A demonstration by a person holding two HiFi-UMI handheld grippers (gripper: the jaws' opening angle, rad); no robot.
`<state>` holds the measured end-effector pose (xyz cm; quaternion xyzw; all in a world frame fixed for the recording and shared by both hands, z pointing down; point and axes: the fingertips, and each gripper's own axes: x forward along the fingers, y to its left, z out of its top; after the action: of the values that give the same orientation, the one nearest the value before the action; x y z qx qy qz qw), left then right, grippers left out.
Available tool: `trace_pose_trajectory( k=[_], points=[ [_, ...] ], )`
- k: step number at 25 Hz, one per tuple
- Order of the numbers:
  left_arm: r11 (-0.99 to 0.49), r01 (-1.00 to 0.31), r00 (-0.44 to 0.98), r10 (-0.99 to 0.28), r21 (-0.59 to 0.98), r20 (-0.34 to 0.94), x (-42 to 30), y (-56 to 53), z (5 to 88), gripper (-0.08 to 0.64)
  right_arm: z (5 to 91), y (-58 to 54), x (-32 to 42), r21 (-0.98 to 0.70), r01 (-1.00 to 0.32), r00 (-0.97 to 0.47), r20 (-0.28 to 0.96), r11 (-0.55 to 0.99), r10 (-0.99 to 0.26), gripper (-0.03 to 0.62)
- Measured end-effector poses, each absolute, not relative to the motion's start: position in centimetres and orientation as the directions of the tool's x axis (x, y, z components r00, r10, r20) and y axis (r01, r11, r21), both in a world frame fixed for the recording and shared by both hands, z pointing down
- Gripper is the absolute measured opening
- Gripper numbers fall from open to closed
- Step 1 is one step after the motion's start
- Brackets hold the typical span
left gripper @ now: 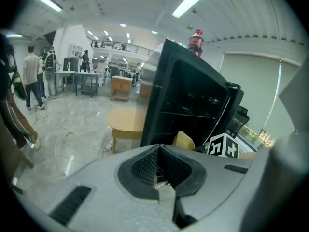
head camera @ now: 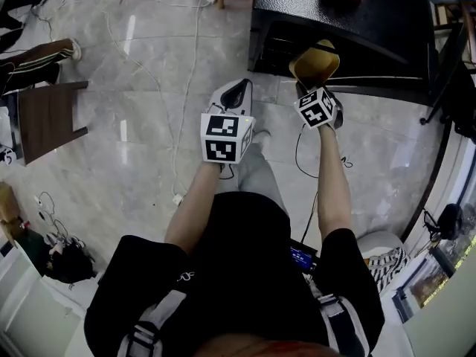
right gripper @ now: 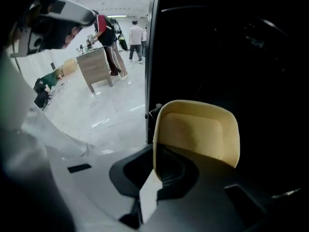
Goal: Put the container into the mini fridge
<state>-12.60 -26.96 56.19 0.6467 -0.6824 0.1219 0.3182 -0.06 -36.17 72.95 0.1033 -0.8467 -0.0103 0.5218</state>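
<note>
Two grippers are in view, the left gripper and the right gripper, and one yellow container sits between the right jaws. Ahead of both pairs of jaws stands one black mini fridge with one red-capped bottle on top. Beyond the left jaws are one round wooden table and, farther off, at least two people, while one dark stool stands well off to their left.
</note>
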Motion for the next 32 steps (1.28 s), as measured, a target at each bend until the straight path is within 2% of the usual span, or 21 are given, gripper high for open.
trace_pose_trajectory(
  k=[7, 14, 16, 19, 26, 29, 32],
  points=[
    [0.231, -0.952, -0.053, -0.774, 0.203, 0.631, -16.3, -24.2, 57.6, 0.005, 78.2, -39.1, -1.4, 0.194, -0.095, -0.355, 0.91, 0.976, -0.215, 0.014],
    [0.241, -0.956, -0.08, -0.762, 0.166, 0.643, -17.5, -21.6, 57.3, 0.005, 80.1, -41.2, -2.6, 0.29, -0.121, -0.32, 0.894, 0.949, -0.314, 0.015],
    [0.238, -0.957, -0.082, -0.77, 0.165, 0.633, -17.8, -21.4, 56.5, 0.005, 79.0, -41.1, -3.0, 0.292, -0.182, -0.342, 0.876, 0.939, -0.339, 0.022],
    [0.21, -0.963, -0.067, -0.791, 0.167, 0.608, -17.2, -21.7, 55.4, 0.005, 76.0, -40.7, -3.3, 0.273, -0.324, -0.402, 0.827, 0.906, -0.393, 0.071],
    [0.095, -0.975, 0.023, -0.853, 0.199, 0.521, -13.2, -23.2, 52.0, 0.005, 64.8, -38.9, 0.0, 0.1, -0.727, -0.494, 0.612, 0.68, -0.618, 0.04],
    [0.043, -0.974, 0.066, -0.884, 0.221, 0.462, -11.7, -24.1, 50.2, 0.005, 59.3, -37.6, 1.8, 0.003, -0.806, -0.511, 0.503, 0.592, -0.697, 0.025],
    [-0.014, -0.973, 0.106, -0.912, 0.229, 0.396, -9.9, -25.8, 48.6, 0.005, 54.1, -36.7, 3.3, -0.085, -0.83, -0.538, 0.386, 0.551, -0.75, 0.02]
  ],
)
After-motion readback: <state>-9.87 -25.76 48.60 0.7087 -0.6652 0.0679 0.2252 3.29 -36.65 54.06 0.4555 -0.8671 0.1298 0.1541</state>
